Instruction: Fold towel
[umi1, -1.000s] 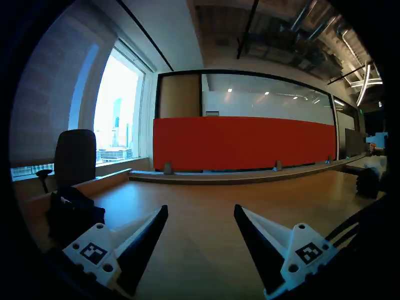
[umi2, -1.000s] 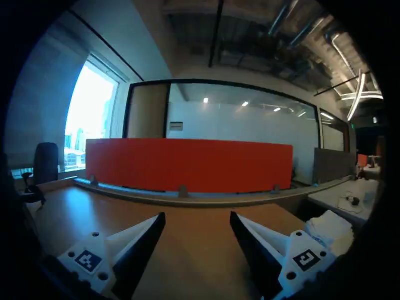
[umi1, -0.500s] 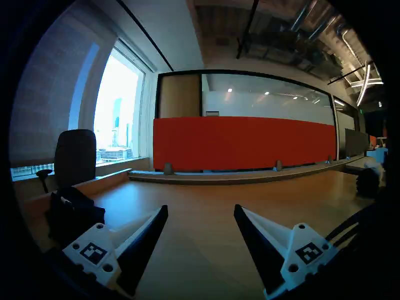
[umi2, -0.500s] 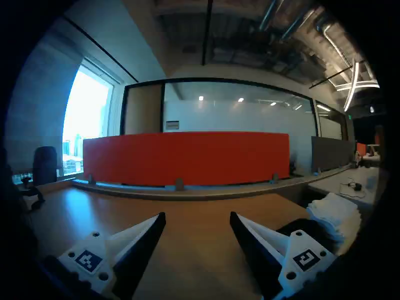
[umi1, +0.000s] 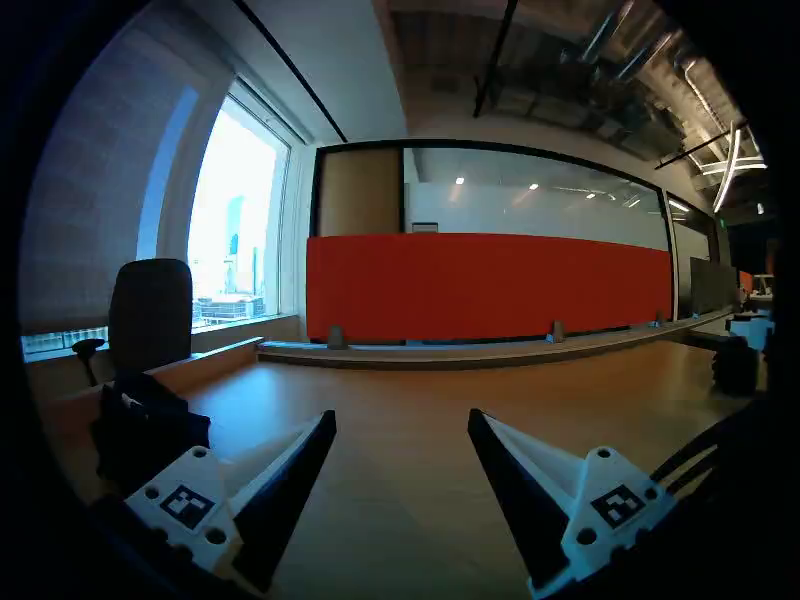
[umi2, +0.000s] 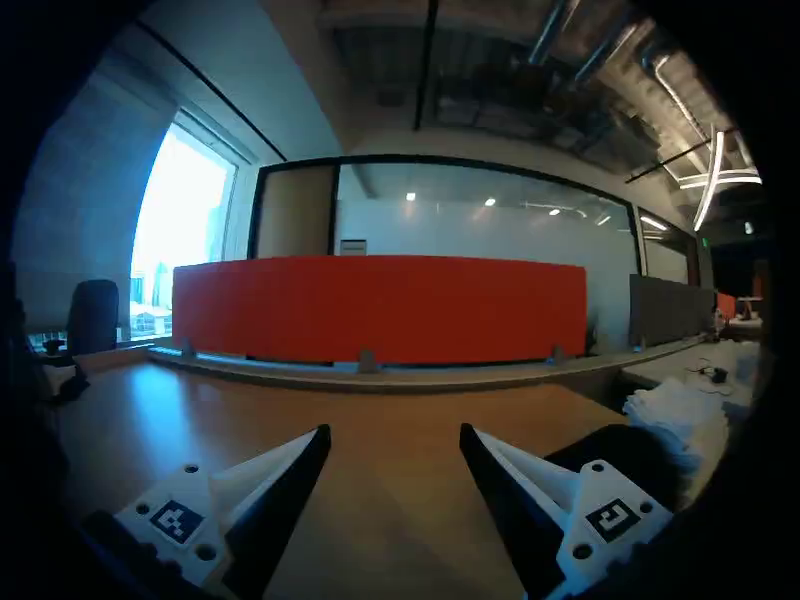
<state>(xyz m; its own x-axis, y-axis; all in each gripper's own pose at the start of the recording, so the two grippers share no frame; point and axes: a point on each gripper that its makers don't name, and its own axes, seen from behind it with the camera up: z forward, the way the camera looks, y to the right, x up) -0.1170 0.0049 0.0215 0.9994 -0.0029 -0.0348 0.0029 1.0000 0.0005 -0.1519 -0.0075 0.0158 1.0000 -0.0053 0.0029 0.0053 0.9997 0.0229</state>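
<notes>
So the left hand-held gripper is hovering low over the wooden bench, fingers spread wide, nothing between them. Same deal with the right hand-held gripper: wide open, gripping nothing, pointing at the red divider panel running along the back of the bench.

The towels are sitting way off to the side. There's a stack of white towels at the far right of the right gripper view, well apart from the fingers, with a dark bundle lying just in front of it. I can't tell what that dark thing is. A black lump is also sitting near the left one's left finger, in front of an office chair.

What I'm worrying about is that the stack is right at the edge of the view, so reaching sideways for it is probably going to be half blind. Pinching too deep could mean grabbing several towels at once, or dragging the whole pile over. The dark bundle could get snagged on the way too.
</notes>
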